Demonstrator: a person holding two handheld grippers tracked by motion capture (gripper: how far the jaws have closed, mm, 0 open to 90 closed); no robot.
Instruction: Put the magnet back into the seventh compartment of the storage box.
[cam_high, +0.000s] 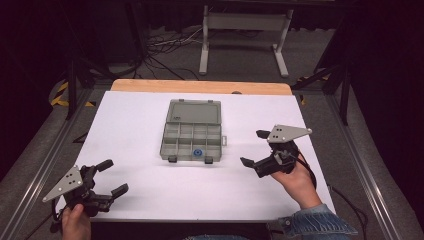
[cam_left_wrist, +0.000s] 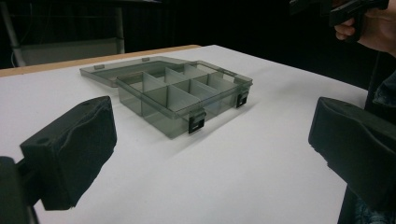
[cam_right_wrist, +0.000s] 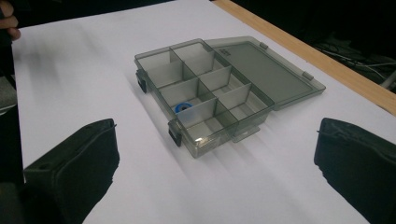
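My tongs are black, each topped by a grey three-cornered plate dotted with small holes, with thick padded black jaws. A black cable trails behind my right tongs (cam_high: 258, 148); my right sleeve (cam_high: 315, 222) is blue denim.

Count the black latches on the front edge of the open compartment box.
2. Left latch sits near the front-left corner of the compartment box; right latch sits near the front-right corner. None seems hidden.
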